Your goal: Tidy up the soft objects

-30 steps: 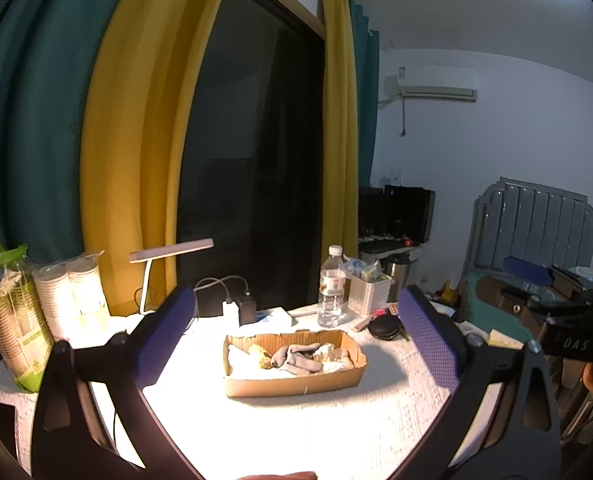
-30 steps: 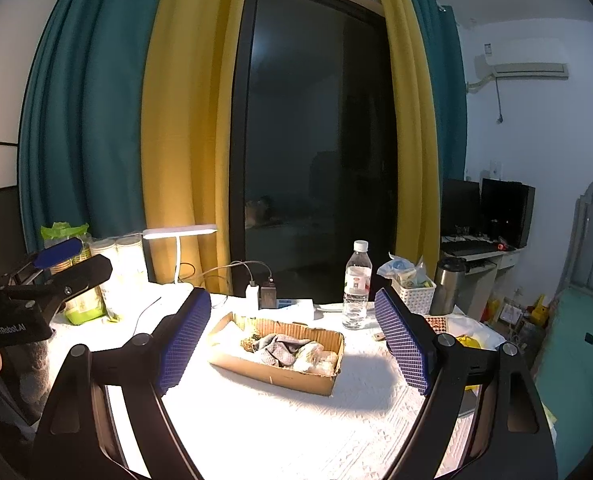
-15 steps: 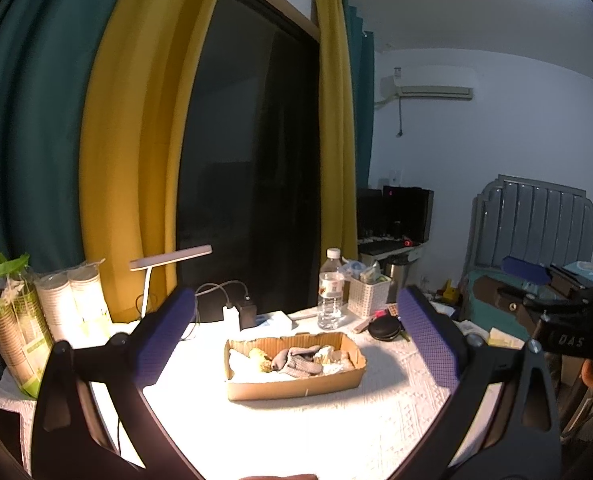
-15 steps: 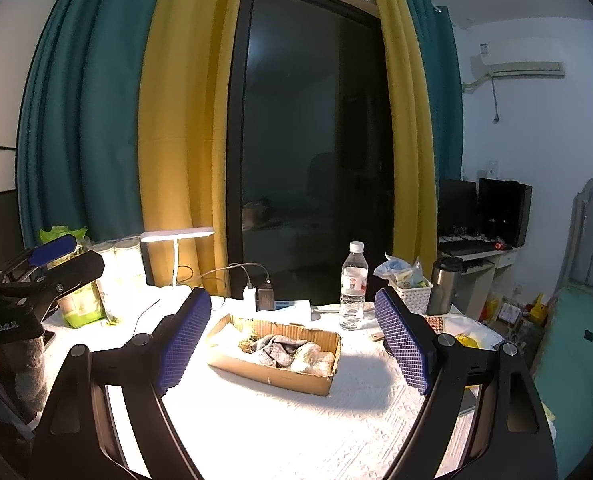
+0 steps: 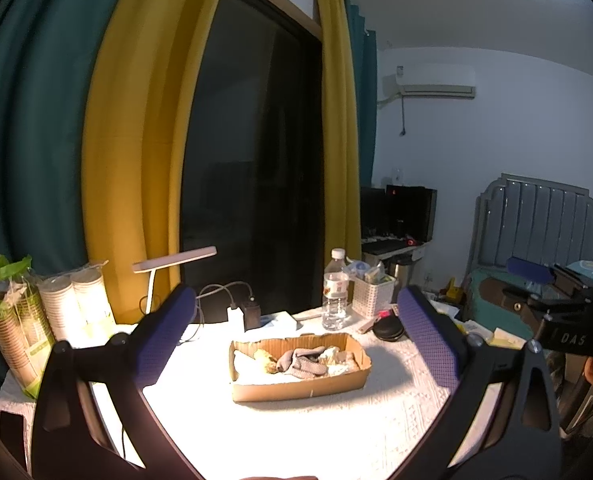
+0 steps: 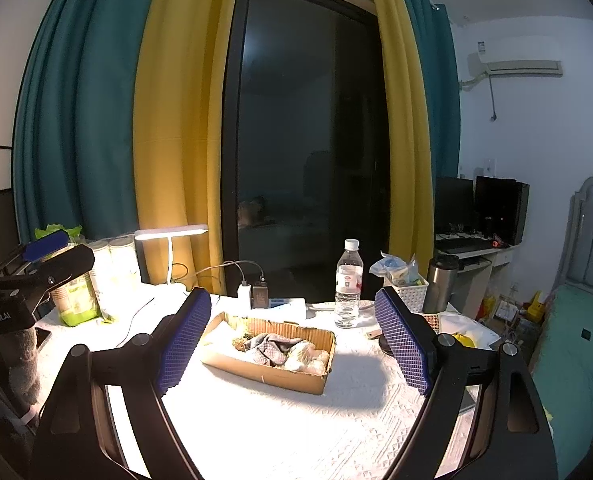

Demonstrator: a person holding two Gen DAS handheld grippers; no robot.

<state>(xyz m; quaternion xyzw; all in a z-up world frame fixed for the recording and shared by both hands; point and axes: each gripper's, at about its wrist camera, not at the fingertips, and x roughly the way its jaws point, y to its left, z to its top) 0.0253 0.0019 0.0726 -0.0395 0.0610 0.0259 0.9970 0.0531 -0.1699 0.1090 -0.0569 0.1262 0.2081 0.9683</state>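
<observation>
At far left on the counter (image 5: 336, 432), sleeves of paper cups (image 5: 72, 304) are standing under teal and yellow curtains (image 6: 168, 120), with a white desk lamp (image 6: 171, 235) glowing just beside them. The left claw (image 5: 296, 344) is hovering above the white-clothed surface, its two blue-padded fingers (image 5: 164, 336) spread wide and gripping nothing. Between those fingers, near the middle of the counter, a shallow cardboard box (image 5: 300, 384) is sitting flat, and the soft objects (image 5: 300, 360), a grey sock-like piece among pale and yellowish bundles, are lying heaped inside it. Behind the box, a charger and cable (image 5: 244, 312) are resting near the dark window, and a clear water bottle (image 5: 335, 292) is standing upright just beside a white basket (image 5: 372, 296) of small items. A black round case (image 5: 388, 330) is lying to the right of the box. In the right wrist view, the right claw (image 6: 296, 340) is likewise hanging over the counter with its blue pads (image 6: 402, 344) parted and empty, framing the same box (image 6: 268, 364) and its soft objects (image 6: 284, 350). A steel flask (image 6: 440, 284) is standing right of the basket. At far right, a bed (image 6: 568, 344) with a grey headboard is showing below a wall air conditioner (image 6: 516, 68).
</observation>
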